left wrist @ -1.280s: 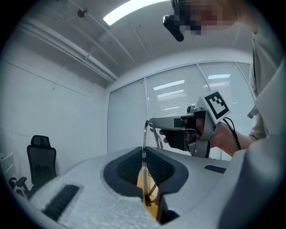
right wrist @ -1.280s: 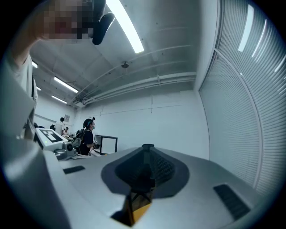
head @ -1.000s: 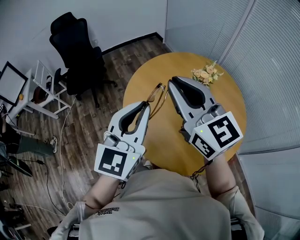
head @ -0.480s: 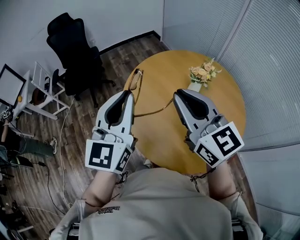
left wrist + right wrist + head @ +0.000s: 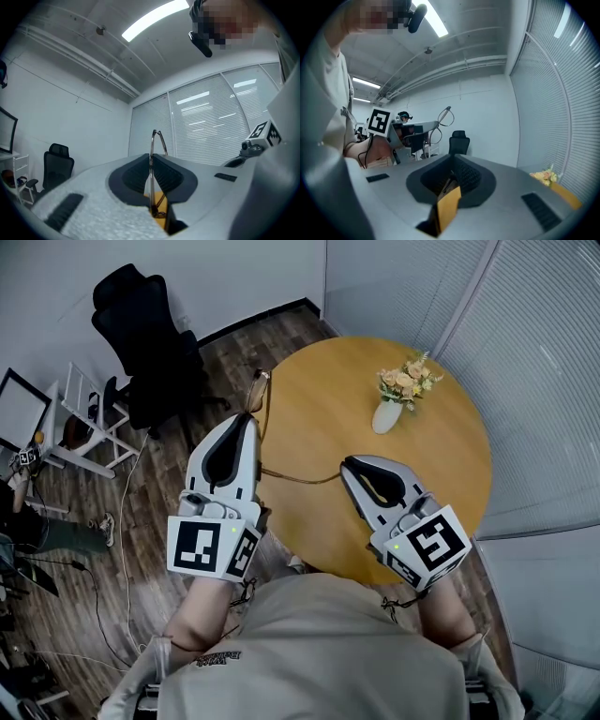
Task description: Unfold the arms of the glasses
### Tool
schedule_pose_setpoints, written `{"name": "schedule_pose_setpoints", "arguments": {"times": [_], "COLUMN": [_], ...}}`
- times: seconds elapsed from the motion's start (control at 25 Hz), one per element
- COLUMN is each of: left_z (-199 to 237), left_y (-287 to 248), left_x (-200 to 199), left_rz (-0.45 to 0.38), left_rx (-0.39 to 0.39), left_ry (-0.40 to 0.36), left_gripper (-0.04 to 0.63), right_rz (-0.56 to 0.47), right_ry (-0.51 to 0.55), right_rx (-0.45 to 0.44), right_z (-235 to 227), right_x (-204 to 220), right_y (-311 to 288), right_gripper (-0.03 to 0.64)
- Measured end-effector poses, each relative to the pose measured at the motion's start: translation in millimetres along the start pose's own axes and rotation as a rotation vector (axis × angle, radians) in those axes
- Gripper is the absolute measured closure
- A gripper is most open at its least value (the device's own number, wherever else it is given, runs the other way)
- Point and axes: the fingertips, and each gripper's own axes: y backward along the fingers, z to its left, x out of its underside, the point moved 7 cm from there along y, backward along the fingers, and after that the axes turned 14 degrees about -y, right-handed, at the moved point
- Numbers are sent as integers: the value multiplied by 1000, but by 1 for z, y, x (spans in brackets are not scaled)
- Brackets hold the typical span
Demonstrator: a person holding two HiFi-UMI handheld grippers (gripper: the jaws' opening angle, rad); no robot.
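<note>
The left gripper (image 5: 247, 418) has its jaws closed tight on the glasses (image 5: 260, 390), pinching the thin wire frame edge-on; in the left gripper view the rim (image 5: 153, 136) rises just above the pressed pads (image 5: 151, 157) and more of the frame shows below them against the table's orange. The glasses are held in the air, off the table (image 5: 422, 493), and in the head view they sit over its left edge, beyond the left gripper's tip. One arm (image 5: 300, 479) of the glasses is swung out from the frame and runs as a thin line across the table to the tip of the right gripper (image 5: 347, 465), whose jaws are closed on its end. In the right gripper view the jaws (image 5: 452, 161) stand together with a thin dark piece caught between them, and the glasses (image 5: 445, 117) show farther off to the left, upright at the left gripper's end. The two grippers are well apart, left higher in the head view, right lower and nearer the person. A white vase (image 5: 386, 414) of flowers stands on the far part of the table, clear of both grippers. A black chair (image 5: 150, 343) stands on the wood floor to the left
</note>
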Motion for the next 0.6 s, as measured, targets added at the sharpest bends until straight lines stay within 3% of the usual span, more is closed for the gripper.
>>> {"name": "schedule_pose_setpoints", "arguments": {"times": [0.36, 0.6], "left_z": [-9, -30], "left_y": [-4, -5], "left_x": [8, 1], "left_rz": [21, 16], "left_rx": [26, 68], "left_ry": [-21, -94], "left_gripper": [555, 555], "right_rz": [63, -39], "right_ry": [37, 38], "right_rx": [-33, -47], "right_z": [3, -1], "right_x": [13, -29], "right_y": [5, 9], "right_gripper": [577, 577]}}
